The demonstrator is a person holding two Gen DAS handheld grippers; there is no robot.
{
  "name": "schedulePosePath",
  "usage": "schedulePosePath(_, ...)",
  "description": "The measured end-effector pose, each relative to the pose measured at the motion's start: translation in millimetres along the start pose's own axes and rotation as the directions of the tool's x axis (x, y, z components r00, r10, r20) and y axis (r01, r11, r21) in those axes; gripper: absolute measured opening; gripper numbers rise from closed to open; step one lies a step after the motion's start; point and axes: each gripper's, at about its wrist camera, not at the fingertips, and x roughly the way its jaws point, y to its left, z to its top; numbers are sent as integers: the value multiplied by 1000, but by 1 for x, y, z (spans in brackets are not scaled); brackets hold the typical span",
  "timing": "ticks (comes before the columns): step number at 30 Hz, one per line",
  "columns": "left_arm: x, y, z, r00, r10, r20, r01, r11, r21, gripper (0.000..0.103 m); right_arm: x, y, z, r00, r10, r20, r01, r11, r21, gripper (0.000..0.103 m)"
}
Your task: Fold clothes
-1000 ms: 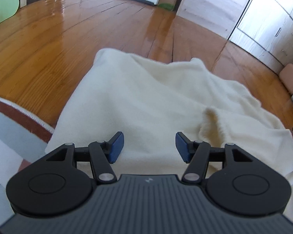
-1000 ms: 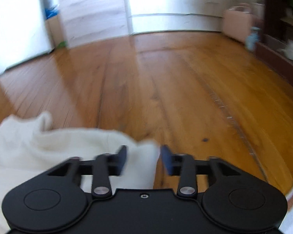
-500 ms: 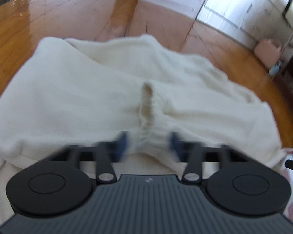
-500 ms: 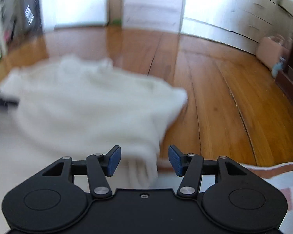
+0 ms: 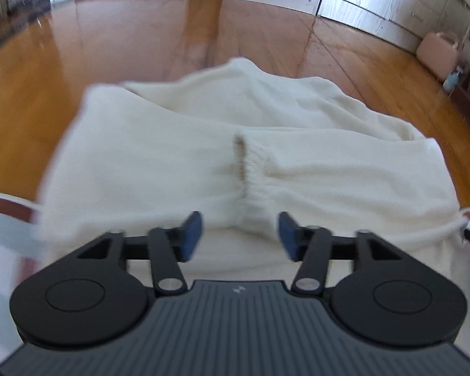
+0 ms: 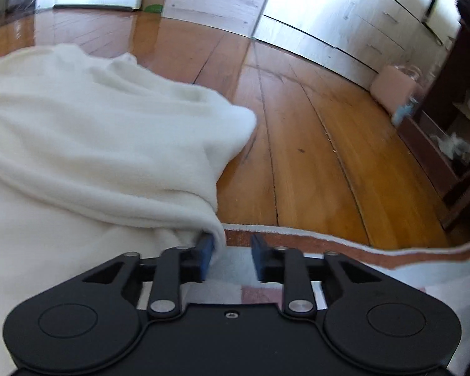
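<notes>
A: Where the cream garment (image 5: 203, 156) lies, what is beneath it?

B: Its near part rests on a pale rug (image 6: 391, 269) with a brown border, its far part on the wooden floor (image 6: 313, 156).

A: And the left gripper (image 5: 239, 235)?

B: Its blue fingers (image 5: 192, 232) are opening, apart, above a gathered cuff; nothing is pinched.

A: The right gripper (image 6: 232, 257)?

B: Its fingers are closing at the garment's right near corner. The left one touches a fold; the gap shows only rug.
</notes>
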Motion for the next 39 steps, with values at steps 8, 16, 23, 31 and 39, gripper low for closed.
schedulePosePath(8, -81, 80, -70, 969, 159, -187, -167, 986, -26, 87, -91, -37, -50, 903, 424, -72, -380, 864, 331, 59)
schedulePosePath(16, -118, 154, -138, 891, -47, -451, -70, 969, -239, 87, -108, -47, -123, 828, 539, -155, -392, 753, 528, 60)
schedulePosePath(23, -123, 191, -179, 787, -248, -564, -51, 886, -461, 87, -126, -68, -164, 772, 616, -157, -381, 646, 662, 60)
schedulePosePath(31, -127, 194, -176, 815, -317, -486, 46, 870, -491, 60, -131, -73, -202, 703, 691, -166, -351, 540, 765, 67)
schedulePosePath(39, -113, 171, -181, 770, -303, -561, 39, 901, -433, 66, -125, -61, -226, 588, 793, -160, -331, 416, 847, 80)
